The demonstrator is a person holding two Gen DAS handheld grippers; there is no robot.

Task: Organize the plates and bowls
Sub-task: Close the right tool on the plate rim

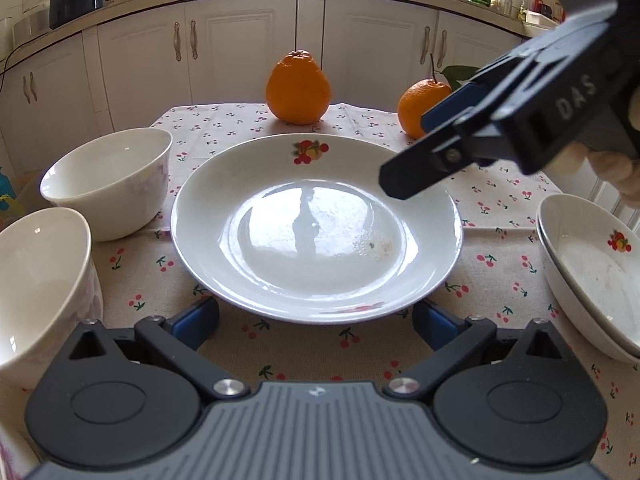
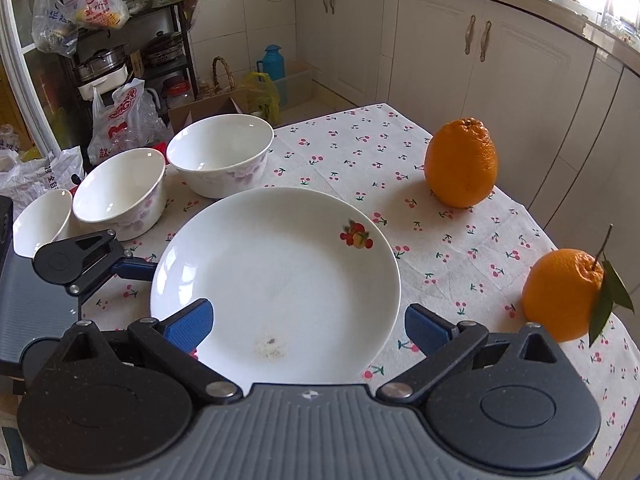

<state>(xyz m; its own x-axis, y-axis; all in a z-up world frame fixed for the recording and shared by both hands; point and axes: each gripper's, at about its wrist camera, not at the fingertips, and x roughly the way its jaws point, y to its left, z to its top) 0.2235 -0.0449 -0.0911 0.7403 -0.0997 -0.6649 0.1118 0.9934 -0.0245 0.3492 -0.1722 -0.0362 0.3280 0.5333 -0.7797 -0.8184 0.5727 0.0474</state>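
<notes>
A: Where are we?

B: Big plate (image 1: pixel 316 228) sits flat on the cloth (image 1: pixel 500 276), dead centre, and I have a gripper on each side of it. My left gripper (image 1: pixel 316 316) has its jaws spread wide at the near rim, nothing between them. My right gripper (image 2: pixel 308 324) is spread wide too, over the opposite rim, also empty.

A: And the rest of the crockery?

B: Two bowls (image 1: pixel 108 180) show to my left in the left view; the right view shows three in a row. A stack of plates (image 1: pixel 592 276) waits on my right. Two oranges (image 1: pixel 298 88) stand at the far edge.

A: So the move?

B: My guess is that this plate joins the stack. One gripper should take it, probably the right, since the stack lies on that side.

A: Tips?

B: The rim lies low on the cloth, so I slide one finger under the lip, the other on top, and bite well in. Glazed ware is slippery, and there's a crumb smear (image 2: pixel 270 348) near the rim; I avoid gripping there. Lift level, and clear the left gripper first.
</notes>
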